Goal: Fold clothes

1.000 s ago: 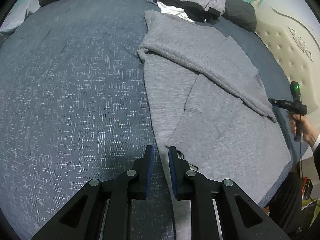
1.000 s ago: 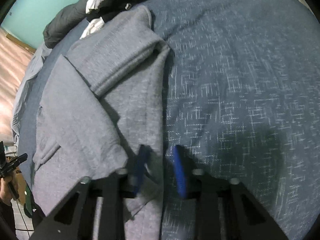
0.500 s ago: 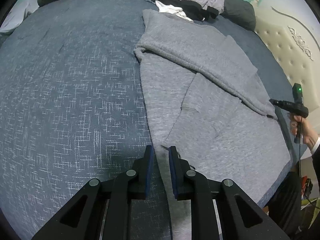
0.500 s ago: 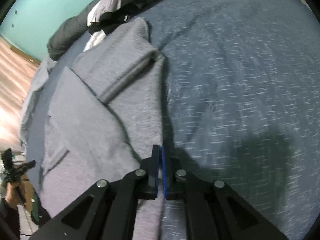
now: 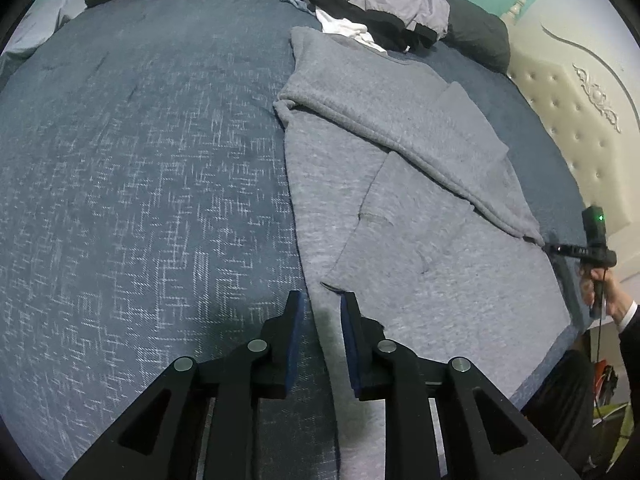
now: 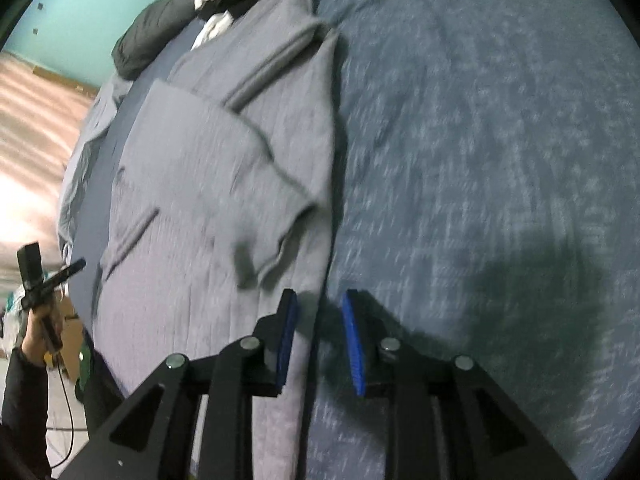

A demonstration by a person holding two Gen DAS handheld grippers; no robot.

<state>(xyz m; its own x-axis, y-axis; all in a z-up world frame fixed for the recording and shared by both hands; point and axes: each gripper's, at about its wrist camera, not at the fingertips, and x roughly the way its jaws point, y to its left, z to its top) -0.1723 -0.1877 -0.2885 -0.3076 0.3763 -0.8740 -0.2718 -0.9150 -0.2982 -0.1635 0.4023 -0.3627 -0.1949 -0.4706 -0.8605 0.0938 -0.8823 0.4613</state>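
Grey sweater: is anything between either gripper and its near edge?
Nothing visible. The sweater edge runs between the open pads of the left gripper and the right gripper, whose jaws have just been opening. The clothes pile sits at the far end.

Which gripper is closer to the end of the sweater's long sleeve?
Right. The right gripper, jaws just opening and gripping nothing, hovers right behind the sleeve end. The left gripper sits across the sweater, at its other edge.
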